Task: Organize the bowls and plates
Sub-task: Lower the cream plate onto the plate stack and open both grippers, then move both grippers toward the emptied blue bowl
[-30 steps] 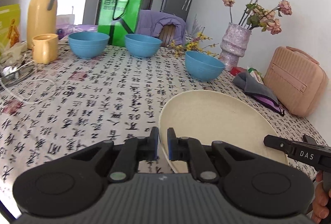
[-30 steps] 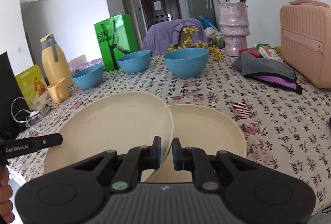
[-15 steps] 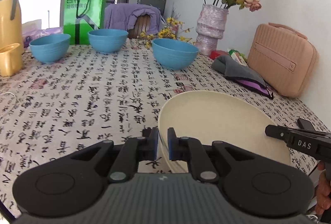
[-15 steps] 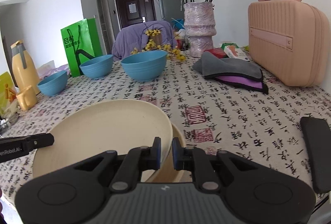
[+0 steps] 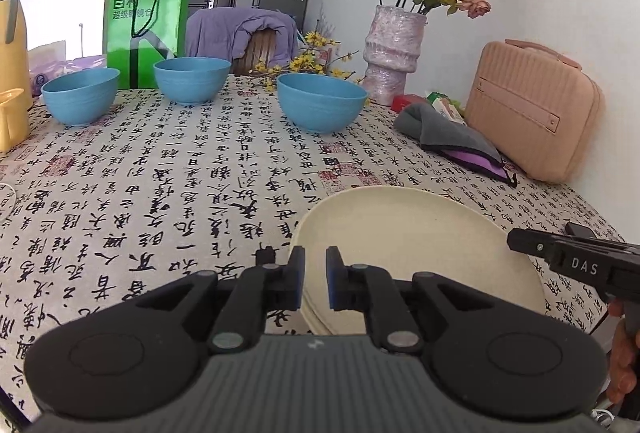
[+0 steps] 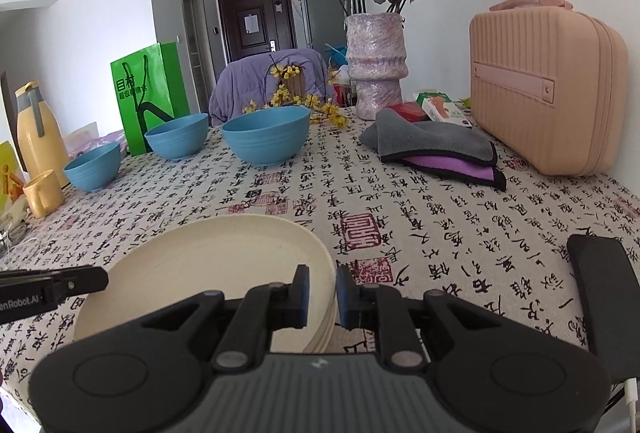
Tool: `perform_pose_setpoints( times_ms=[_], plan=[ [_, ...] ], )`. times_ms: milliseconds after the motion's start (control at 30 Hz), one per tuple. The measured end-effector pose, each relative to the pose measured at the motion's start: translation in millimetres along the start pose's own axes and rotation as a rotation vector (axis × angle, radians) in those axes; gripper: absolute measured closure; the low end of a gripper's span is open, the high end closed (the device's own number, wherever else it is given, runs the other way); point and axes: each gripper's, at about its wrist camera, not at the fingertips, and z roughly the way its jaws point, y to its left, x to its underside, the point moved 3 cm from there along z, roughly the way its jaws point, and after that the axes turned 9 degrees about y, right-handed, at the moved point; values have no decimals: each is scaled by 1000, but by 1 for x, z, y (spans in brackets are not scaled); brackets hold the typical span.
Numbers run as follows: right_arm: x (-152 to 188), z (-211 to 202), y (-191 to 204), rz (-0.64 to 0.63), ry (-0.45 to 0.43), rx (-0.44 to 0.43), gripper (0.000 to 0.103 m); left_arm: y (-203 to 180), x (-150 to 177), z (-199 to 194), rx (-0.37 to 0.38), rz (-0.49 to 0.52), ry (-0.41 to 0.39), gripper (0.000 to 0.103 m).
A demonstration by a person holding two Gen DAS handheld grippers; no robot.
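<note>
A stack of cream plates (image 5: 416, 257) lies on the calligraphy tablecloth near the front edge; it also shows in the right wrist view (image 6: 208, 273). My left gripper (image 5: 314, 283) is open a little, its jaws astride the stack's left rim without clamping it. My right gripper (image 6: 322, 293) is open a little at the stack's right rim, not gripping. Three blue bowls stand apart further back: left (image 5: 80, 101), middle (image 5: 192, 79), right (image 5: 322, 107).
A pink case (image 5: 532, 109), folded grey and purple cloths (image 5: 452, 139) and a vase of flowers (image 5: 392, 57) stand at the right. A green bag (image 5: 146, 25), yellow flask (image 6: 38, 131) and yellow cup (image 6: 42, 193) are at the left. A black phone (image 6: 604, 297) lies right.
The top plate, held tilted by both grippers, has come down flat onto the stack. Both grippers have opened slightly and let go of its rim.
</note>
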Motion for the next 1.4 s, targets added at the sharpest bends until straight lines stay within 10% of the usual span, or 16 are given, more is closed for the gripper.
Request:
perform_pose_setpoints(
  times_ms=[200, 533, 1400],
  plan=[
    [-4, -14, 12, -26, -29, -3, 81, 12, 8, -24, -71, 14, -65, 56],
    [35, -46, 72, -142, -94, -127, 21, 42, 52, -89, -162, 62, -203, 4],
    [76, -68, 84, -123, -107, -143, 16, 40, 78, -108, -154, 95, -220, 0]
  ],
)
